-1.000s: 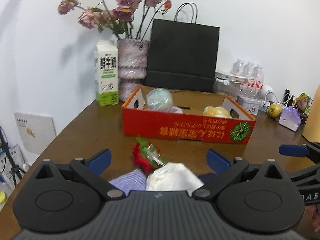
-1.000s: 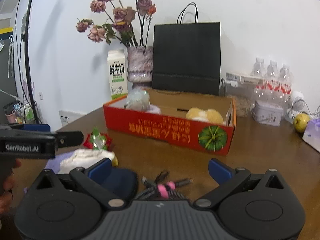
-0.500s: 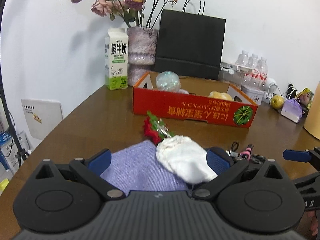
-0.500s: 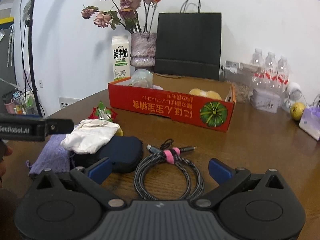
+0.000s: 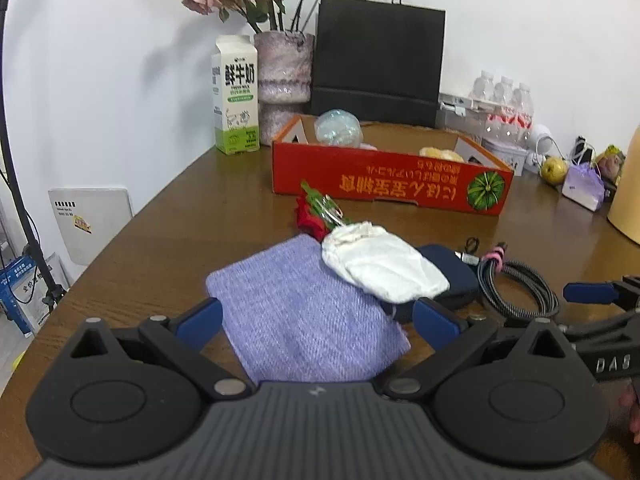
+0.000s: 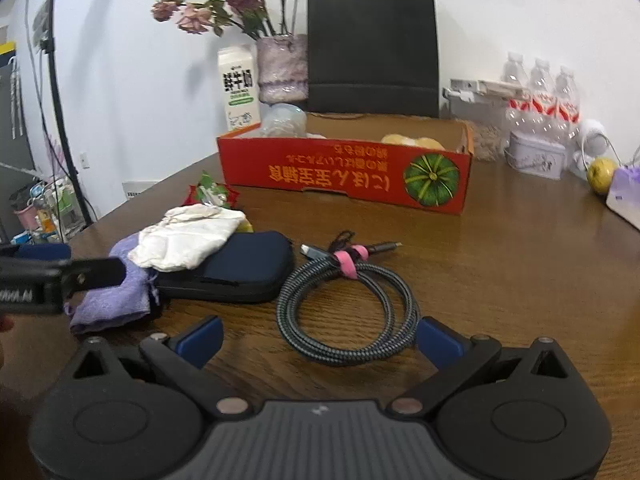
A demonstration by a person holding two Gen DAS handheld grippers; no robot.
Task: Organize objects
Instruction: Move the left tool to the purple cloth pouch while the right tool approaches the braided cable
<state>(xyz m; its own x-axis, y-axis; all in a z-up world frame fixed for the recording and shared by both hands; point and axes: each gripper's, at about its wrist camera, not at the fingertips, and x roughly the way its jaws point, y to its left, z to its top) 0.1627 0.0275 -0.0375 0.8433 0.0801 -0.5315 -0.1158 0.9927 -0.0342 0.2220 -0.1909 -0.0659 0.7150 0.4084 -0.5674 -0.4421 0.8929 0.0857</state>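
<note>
A purple knit pouch (image 5: 304, 312) lies flat on the wooden table, right in front of my open left gripper (image 5: 316, 318). A white cloth bag (image 5: 380, 260) rests partly on it and on a dark blue zip case (image 6: 236, 268). A red and green wrapped flower (image 5: 318, 212) lies just beyond. A coiled braided cable (image 6: 348, 304) with a pink tie sits before my open right gripper (image 6: 320, 334). Behind stands the red cardboard box (image 6: 352, 176) holding a clear ball (image 5: 338, 128) and a yellow object (image 6: 412, 142).
At the back stand a milk carton (image 5: 236, 96), a vase of dried roses (image 5: 284, 68), a black paper bag (image 5: 378, 44) and water bottles (image 6: 540, 92). A green apple (image 6: 602, 170) and a small purple bag (image 5: 582, 188) lie at right. The table edge curves at left.
Both grippers have pulled back toward the near side of the table, so the pouch, cloth bag, case and cable now show fully. Both stay open and hold nothing.
</note>
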